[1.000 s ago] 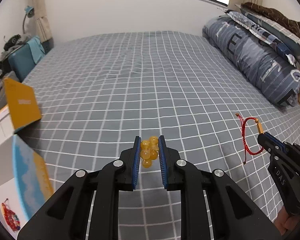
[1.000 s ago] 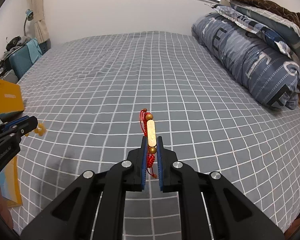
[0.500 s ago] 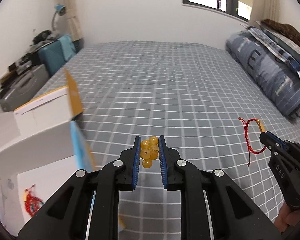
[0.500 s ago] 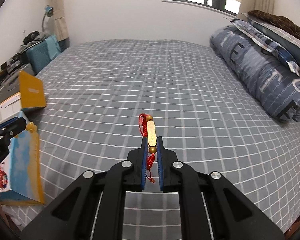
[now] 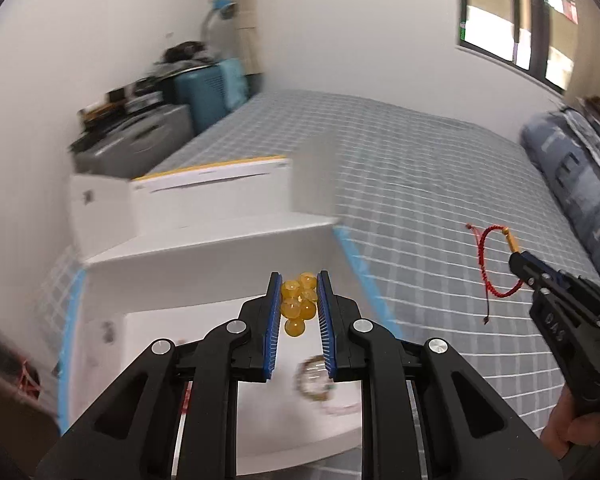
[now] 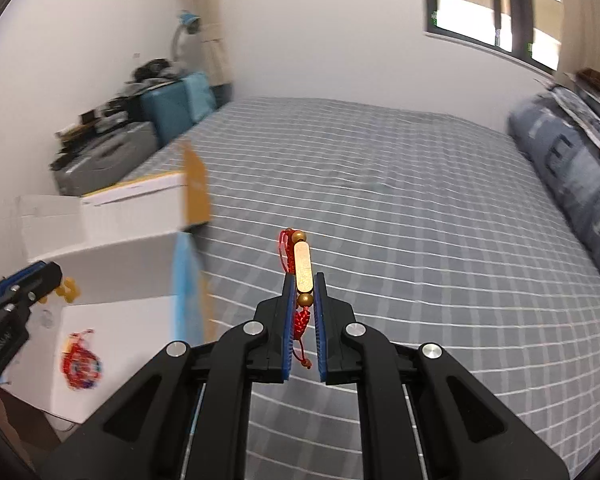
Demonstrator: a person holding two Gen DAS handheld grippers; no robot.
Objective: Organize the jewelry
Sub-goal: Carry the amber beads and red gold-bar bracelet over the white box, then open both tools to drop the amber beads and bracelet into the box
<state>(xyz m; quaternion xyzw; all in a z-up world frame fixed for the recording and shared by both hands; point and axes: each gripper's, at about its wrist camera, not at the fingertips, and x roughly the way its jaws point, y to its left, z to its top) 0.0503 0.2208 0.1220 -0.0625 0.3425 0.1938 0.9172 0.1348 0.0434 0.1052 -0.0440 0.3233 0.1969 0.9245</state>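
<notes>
While both grippers carry jewelry, the sorting looks partly done and partly pending. The left gripper (image 5: pixel 299 304) is closed narrowly on a bunched bracelet of round amber-yellow beads (image 5: pixel 298 303), pinched between its blue pads and held above the open white cardboard box with blue-edged flaps (image 5: pixel 204 280), which sits at the left edge of the grey bed with the white grid-pattern sheet (image 6: pixel 380 200). The right gripper (image 6: pixel 303 298) is clamped almost fully together on a red woven cord bracelet with a gold bar and 2 gold beads (image 6: pixel 302 270), over the bed to the right of the box, its cord loop hanging free in the left wrist view. Inside the box, at least 2 pieces already lie on the white floor: a red multicoloured beaded bracelet (image 6: pixel 80 364) and a pale beaded ring (image 5: pixel 315 374), blurred. By my judgement, those pieces are stowed, and the 2 held bracelets are left to be set in; no other loose jewelry shows on the bed.
</notes>
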